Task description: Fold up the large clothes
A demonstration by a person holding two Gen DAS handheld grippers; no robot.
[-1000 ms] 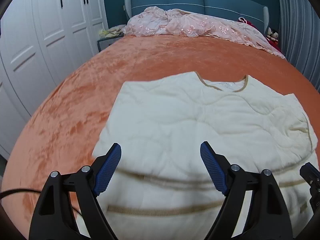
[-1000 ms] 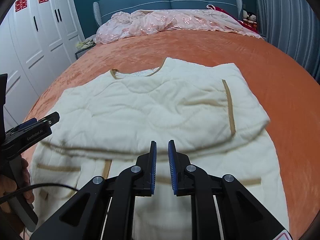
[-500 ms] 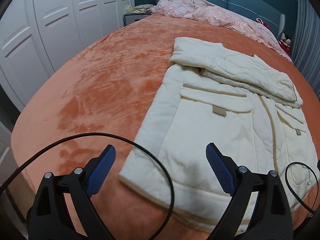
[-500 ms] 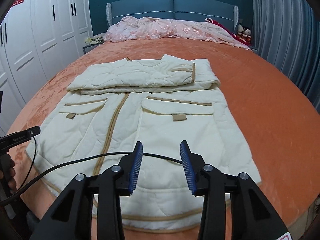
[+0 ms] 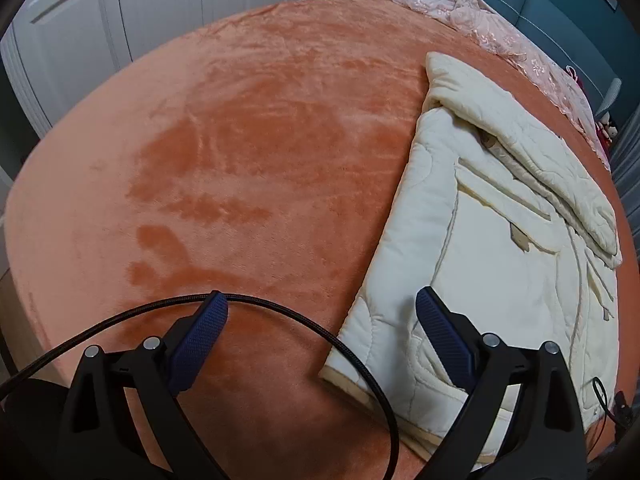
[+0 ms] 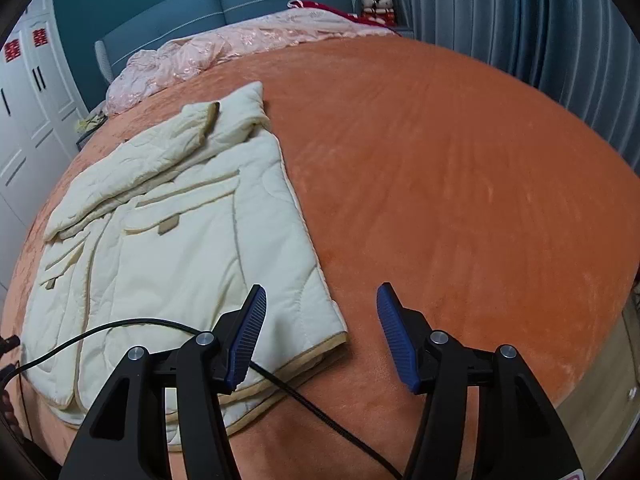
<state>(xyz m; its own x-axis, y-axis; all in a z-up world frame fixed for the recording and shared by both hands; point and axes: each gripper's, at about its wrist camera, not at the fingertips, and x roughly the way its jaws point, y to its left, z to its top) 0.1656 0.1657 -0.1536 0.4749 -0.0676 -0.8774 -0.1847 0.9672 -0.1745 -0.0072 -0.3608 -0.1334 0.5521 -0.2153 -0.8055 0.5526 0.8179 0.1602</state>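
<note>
**Both grippers wide apart over the near hem corners of the cream jacket**

The left gripper [image 5: 322, 322] stood with its blue-padded jaws spread wide and nothing between them; its right finger hung over the near-left corner of the cream quilted jacket [image 5: 500, 264], its left finger over bare blanket. A black cable [image 5: 288, 312] looped across in front of its pads. The right gripper [image 6: 320, 320] was likewise wide apart and empty-handed, its left finger over the jacket's [image 6: 180, 264] near-right hem corner, its right finger above the orange blanket [image 6: 460, 184]. A second black cable [image 6: 312, 398] trailed under it, across the hem.

The jacket lay front-up on the blanket, flat, its upper part folded down over the chest in a thick band, pocket flaps with tan tabs showing below the fold. At the head of the bed a pink embroidered quilt [image 6: 224, 50] was bunched against the blue headboard [image 6: 248, 0]. White wardrobe doors [image 5: 132, 12] stood along one side, grey-blue curtains [image 6: 520, 20] along the other.
</note>
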